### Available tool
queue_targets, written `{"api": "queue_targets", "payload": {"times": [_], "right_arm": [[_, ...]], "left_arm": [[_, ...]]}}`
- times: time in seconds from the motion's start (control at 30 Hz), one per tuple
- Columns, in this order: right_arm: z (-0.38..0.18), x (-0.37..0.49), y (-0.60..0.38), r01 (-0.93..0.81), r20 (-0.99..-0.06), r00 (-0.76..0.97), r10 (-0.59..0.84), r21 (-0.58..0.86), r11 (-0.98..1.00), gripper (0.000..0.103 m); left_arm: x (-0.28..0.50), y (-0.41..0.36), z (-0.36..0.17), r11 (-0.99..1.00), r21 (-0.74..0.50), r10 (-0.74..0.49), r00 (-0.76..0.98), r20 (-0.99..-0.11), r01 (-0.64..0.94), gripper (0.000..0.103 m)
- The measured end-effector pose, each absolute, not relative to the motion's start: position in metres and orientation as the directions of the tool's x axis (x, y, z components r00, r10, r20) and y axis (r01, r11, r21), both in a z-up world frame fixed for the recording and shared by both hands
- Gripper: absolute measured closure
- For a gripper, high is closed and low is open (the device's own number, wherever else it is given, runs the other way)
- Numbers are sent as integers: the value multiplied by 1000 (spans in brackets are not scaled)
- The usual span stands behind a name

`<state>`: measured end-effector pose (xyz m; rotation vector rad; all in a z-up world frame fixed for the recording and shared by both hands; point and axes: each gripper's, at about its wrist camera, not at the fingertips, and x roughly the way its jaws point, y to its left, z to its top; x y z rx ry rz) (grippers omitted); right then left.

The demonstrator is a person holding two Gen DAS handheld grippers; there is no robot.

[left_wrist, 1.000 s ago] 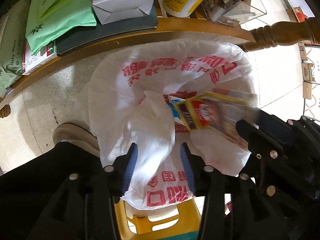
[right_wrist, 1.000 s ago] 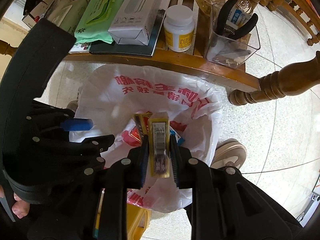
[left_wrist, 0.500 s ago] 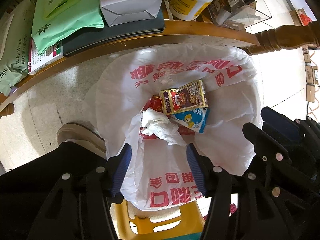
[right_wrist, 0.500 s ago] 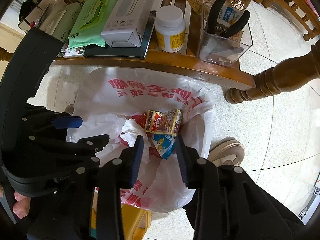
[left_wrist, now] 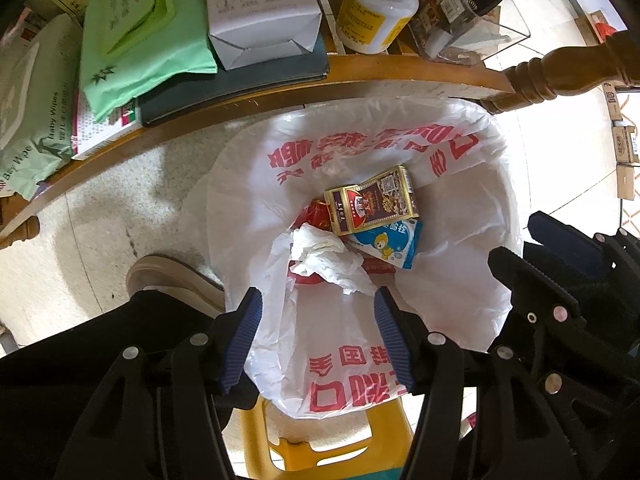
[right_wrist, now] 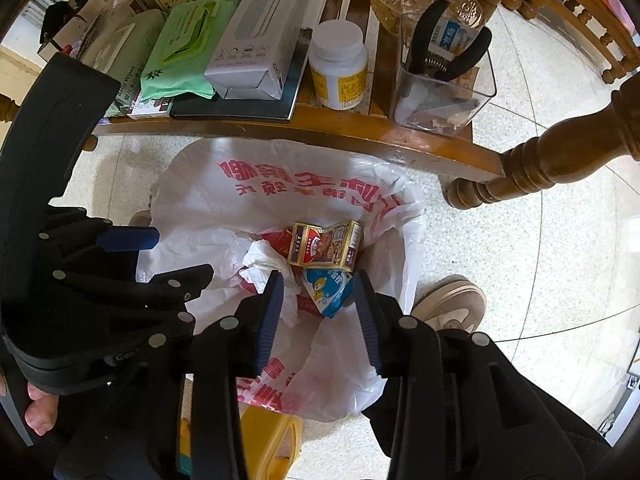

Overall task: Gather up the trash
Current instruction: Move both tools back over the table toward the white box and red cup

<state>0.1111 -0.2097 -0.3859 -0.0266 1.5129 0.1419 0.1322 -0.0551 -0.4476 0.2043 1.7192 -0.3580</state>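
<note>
Since a second ago, the yellow-edged carton (left_wrist: 370,205) has left my right claw (right_wrist: 318,312) and now lies inside the white trash bag (left_wrist: 460,280), resting against a blue-and-white wrapper (left_wrist: 390,242) and beside a crumpled tissue (left_wrist: 326,260). My right claw's jaws have just been opening and stand apart with nothing between them, pointing down over the bag's mouth. My left claw (left_wrist: 318,340) is also parted and empty, over the bag's near rim, and its jaws have widened a little too. I see the bag's far rim lying just under the curved wooden edge of the counter (left_wrist: 280,92), which carries a green wipes pack (left_wrist: 140,48), a white box (left_wrist: 260,12) and a white bottle (left_wrist: 378,8). A turned wooden leg (right_wrist: 540,164) stands close to the bag's right side. Bare tiled floor (right_wrist: 520,260) opens to the right, where a shoe (right_wrist: 452,304) sits near the bag.
</note>
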Motion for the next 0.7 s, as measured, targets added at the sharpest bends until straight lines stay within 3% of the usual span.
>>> {"api": "queue_targets", "payload": {"times": [0.1, 0.27, 0.47, 0.53, 0.7], "right_arm": [[-369, 101, -212, -101, -993, 80, 83, 75, 992, 48], [-304, 75, -209, -152, -973, 160, 163, 139, 979, 25], [-198, 59, -211, -262, -937, 296, 184, 106, 959, 22], [-167, 62, -215, -287, -924, 340, 174, 74, 955, 16], [-94, 82, -227, -334, -895, 417, 156, 9, 942, 15]], "left_arm": [[123, -52, -432, 927, -100, -51, -142, -988, 363, 43], [94, -39, -371, 894, -105, -89, -58, -994, 436, 30], [58, -28, -247, 818, 7, -97, 150, -984, 575, 20], [55, -28, -201, 794, 57, -92, 212, -973, 606, 14], [67, -35, -113, 758, 132, -97, 311, -946, 638, 11]]}}
